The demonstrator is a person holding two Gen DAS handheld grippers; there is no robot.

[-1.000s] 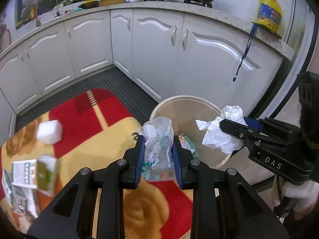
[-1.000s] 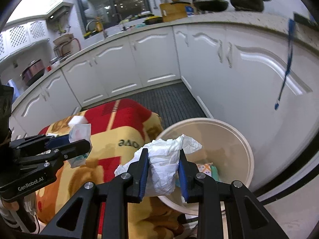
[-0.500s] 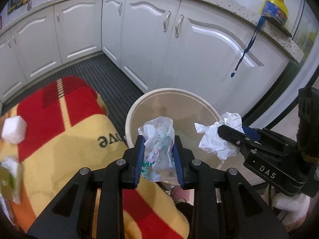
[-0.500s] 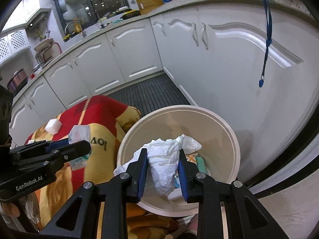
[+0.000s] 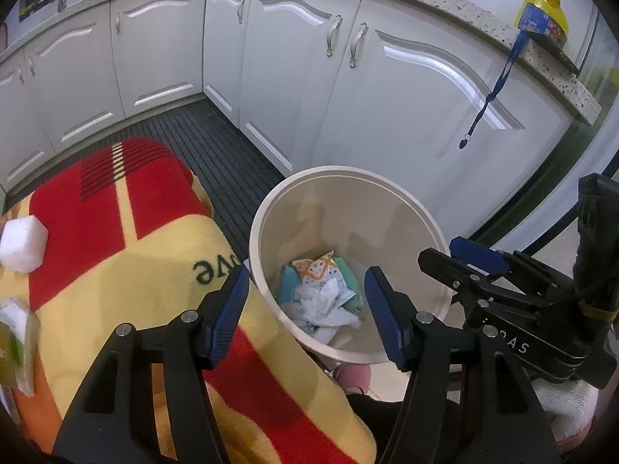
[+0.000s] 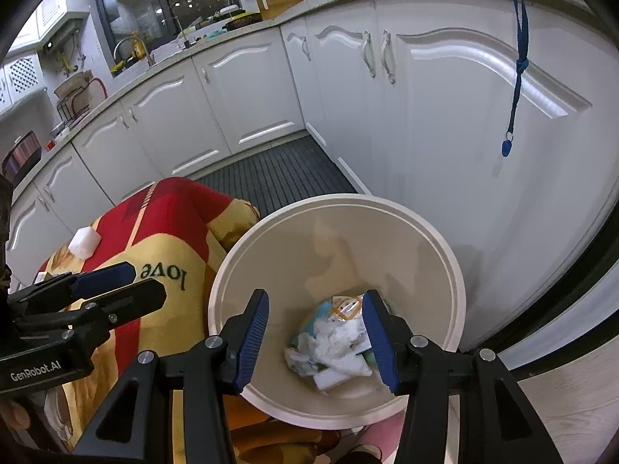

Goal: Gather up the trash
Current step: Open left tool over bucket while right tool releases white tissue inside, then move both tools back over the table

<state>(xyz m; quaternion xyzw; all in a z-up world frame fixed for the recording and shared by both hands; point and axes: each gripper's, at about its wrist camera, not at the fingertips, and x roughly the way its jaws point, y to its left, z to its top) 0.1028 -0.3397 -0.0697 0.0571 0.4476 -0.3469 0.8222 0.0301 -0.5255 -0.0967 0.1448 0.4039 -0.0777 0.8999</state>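
Observation:
A round cream trash bin [image 5: 271, 201] [image 6: 456, 270] stands on the floor by the white cabinets. At its bottom lies a heap of crumpled paper and wrappers [image 5: 323, 301] [image 6: 334, 344]. My left gripper [image 5: 305, 313] hangs over the bin's near rim, its jaws opening with nothing between them. My right gripper [image 6: 315, 334] is over the bin too, its jaws opening and empty; it also shows at the right of the left wrist view as the right gripper [image 5: 460, 259]. The left gripper [image 6: 127, 282] shows at the left in the right wrist view.
A red and yellow blanket [image 5: 116, 239] [image 6: 162, 239] covers a surface left of the bin. On it lie a white foam block [image 5: 23, 239] [image 6: 85, 241] and a carton [image 5: 15, 336]. White cabinets [image 5: 387, 96] and a hanging blue lanyard [image 6: 516, 77] stand behind.
Both grippers let go of their trash: the plastic wrapper and the white tissue dropped into the bin. Both jaws went from shut to open, and both grippers moved down over the bin.

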